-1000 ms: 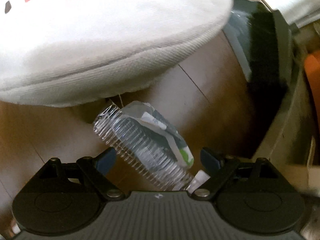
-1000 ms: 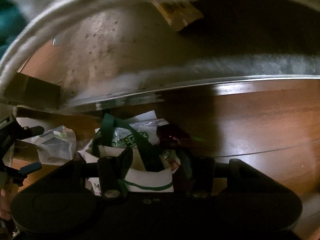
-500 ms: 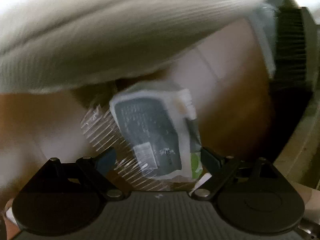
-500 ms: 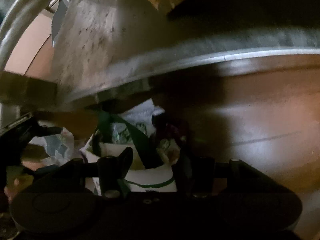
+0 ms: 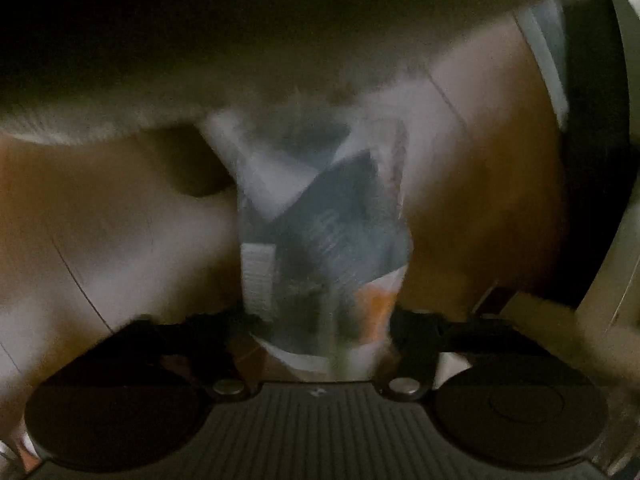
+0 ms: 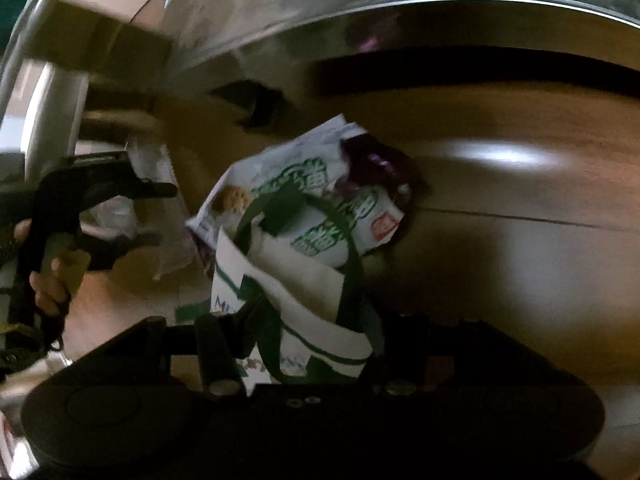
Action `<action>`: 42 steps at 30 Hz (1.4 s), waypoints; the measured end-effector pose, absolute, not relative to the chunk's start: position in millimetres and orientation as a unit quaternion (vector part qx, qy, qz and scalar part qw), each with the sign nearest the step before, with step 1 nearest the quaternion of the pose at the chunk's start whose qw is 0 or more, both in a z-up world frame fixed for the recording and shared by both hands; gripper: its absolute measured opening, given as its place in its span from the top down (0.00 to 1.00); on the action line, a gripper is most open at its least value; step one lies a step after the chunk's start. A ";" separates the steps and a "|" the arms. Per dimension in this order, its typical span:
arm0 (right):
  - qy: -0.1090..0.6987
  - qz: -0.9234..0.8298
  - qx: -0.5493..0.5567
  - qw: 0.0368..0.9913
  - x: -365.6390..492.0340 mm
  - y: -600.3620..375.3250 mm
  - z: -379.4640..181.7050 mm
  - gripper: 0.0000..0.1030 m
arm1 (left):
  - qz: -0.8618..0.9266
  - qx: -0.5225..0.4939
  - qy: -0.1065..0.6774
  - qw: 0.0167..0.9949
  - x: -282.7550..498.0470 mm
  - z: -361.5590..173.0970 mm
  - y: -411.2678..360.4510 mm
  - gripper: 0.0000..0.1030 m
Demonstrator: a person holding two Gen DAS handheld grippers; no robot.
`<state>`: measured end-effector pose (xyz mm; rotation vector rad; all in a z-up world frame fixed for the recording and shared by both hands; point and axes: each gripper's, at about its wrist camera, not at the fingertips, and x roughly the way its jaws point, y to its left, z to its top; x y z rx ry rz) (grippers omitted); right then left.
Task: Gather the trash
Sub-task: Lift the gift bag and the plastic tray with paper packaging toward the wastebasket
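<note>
Left gripper (image 5: pixel 320 320): fingers clamped on a clear plastic bottle (image 5: pixel 320 232) with a grey label, blurred, at frame centre above the wooden floor (image 5: pixel 100 220). Right gripper (image 6: pixel 300 344): fingers closed on a white bag with green handles (image 6: pixel 288 280), lower centre; snack wrappers (image 6: pixel 320 200) stick out of its top. Left gripper also visible at the right view's left edge (image 6: pixel 152 212)

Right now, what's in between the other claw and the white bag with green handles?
In the right wrist view, only bare wooden floor shows between the left claw and the white bag; the picture is blurry.
</note>
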<state>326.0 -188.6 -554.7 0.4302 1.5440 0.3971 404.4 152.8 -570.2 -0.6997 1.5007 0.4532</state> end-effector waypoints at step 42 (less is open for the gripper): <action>0.528 0.270 -0.036 0.804 209.6 -128.8 -244.6 0.99 | -0.056 -0.040 0.593 0.802 310.3 -283.0 160.9 0.62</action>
